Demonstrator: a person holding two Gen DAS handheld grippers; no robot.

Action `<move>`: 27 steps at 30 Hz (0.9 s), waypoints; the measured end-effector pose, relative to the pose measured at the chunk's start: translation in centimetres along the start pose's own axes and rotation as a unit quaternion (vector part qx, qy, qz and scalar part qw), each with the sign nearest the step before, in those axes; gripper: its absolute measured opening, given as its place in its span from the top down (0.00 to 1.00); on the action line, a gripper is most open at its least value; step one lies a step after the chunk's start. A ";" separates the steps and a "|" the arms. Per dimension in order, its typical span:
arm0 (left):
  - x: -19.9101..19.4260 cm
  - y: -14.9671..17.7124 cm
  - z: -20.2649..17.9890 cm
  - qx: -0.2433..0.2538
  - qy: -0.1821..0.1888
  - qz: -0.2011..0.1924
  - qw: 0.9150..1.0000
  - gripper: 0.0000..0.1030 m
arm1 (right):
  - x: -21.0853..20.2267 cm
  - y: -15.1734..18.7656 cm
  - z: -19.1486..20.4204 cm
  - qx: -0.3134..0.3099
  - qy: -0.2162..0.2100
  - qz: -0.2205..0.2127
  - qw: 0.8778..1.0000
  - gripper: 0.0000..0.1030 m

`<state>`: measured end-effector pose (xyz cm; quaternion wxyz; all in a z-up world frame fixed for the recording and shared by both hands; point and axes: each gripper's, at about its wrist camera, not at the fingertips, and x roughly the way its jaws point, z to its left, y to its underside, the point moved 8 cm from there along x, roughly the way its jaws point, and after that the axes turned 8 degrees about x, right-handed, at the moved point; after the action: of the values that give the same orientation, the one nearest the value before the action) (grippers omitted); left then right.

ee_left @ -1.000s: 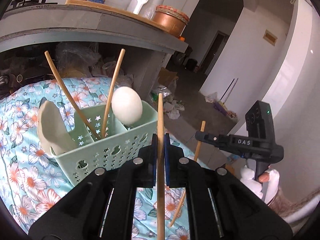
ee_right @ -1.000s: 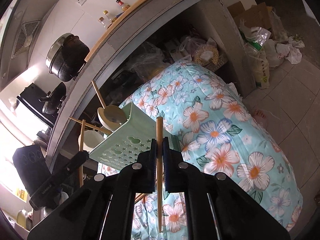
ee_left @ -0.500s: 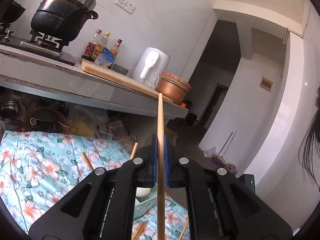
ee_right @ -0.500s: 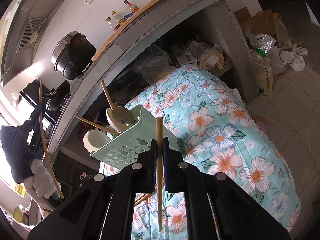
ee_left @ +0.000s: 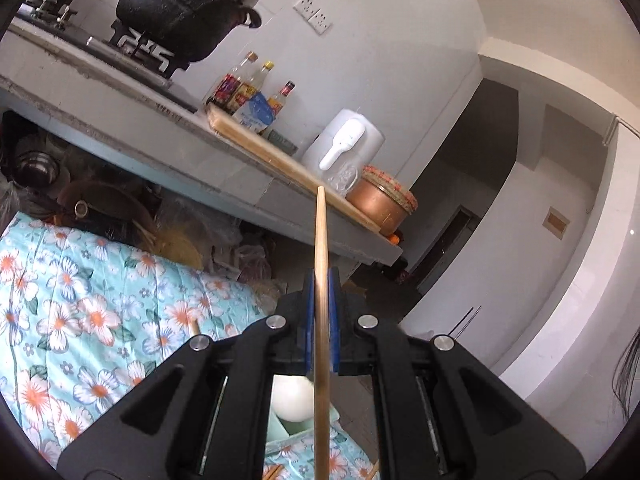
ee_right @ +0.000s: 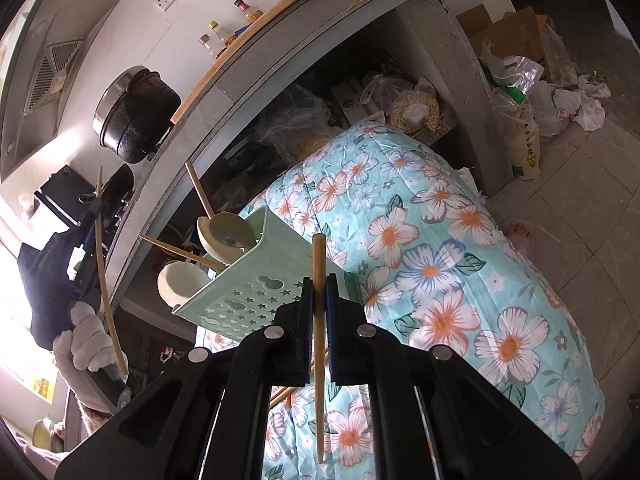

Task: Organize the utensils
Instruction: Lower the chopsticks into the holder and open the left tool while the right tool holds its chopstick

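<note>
— What's in your left claw?

— My left claw [ee_left: 320, 280] is clamped on a chopstick [ee_left: 321, 248]. The stick runs straight up between the blue pads [ee_left: 308, 300], its tip against the counter [ee_left: 160, 136] edge in that view. Below the claw I glimpse a white spoon [ee_left: 291, 400] and a bit of the green basket [ee_left: 280, 428].

— And the right?

— My right claw [ee_right: 319, 292] pinches a second chopstick [ee_right: 319, 264], pads closed tight on it, with its lower end hanging over the floral cloth [ee_right: 440, 272].

— Where's the basket from there?

— The basket sits on the cloth, just beyond and left of my right claw's tips. Two spoons [ee_right: 224, 236] and two chopsticks [ee_right: 180, 254] stand in it, leaning out toward the counter.

— Can you see the left claw from the right camera?

— Yes, at the far left, raised well clear of the basket, its chopstick slanting down past my gloved hand [ee_right: 86, 340].

— Anything loose?

— More chopsticks [ee_right: 282, 394] lie on the cloth under my right claw.
</note>
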<state>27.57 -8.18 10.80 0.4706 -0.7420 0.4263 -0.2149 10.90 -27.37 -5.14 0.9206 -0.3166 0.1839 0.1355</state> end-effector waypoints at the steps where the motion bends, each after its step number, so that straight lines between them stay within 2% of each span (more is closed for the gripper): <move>1: 0.2 -0.4 0.0 0.008 -0.003 -0.014 1.000 0.95 | 0.0 0.0 0.0 0.000 0.000 0.000 1.000 0.94; 7: 2.1 -1.4 0.1 -0.008 -0.006 -0.036 0.999 0.95 | 0.0 -0.1 -0.4 0.007 0.003 -0.002 1.000 0.94; 14: 3.8 -4.1 -0.7 0.012 -0.005 -0.100 0.995 0.95 | 0.3 -0.2 -0.9 0.014 0.002 0.001 1.000 0.94; 16: 5.1 -3.9 -0.5 0.019 -0.018 -0.098 0.995 0.95 | 0.3 -0.2 -1.0 0.015 0.002 0.001 1.000 0.94; 19: 7.0 -2.4 0.4 0.011 -0.029 -0.074 0.997 0.95 | 0.3 -0.3 -1.3 0.019 0.003 -0.001 1.000 0.94; 27: 8.3 0.1 1.7 0.028 -0.057 -0.060 0.996 0.94 | 0.5 -0.4 -1.7 0.024 0.005 0.000 1.000 0.94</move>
<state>33.26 -14.23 9.20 0.5008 -0.7638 0.3476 -0.2119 11.07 -28.68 -6.38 0.9269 -0.2955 0.1917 0.1296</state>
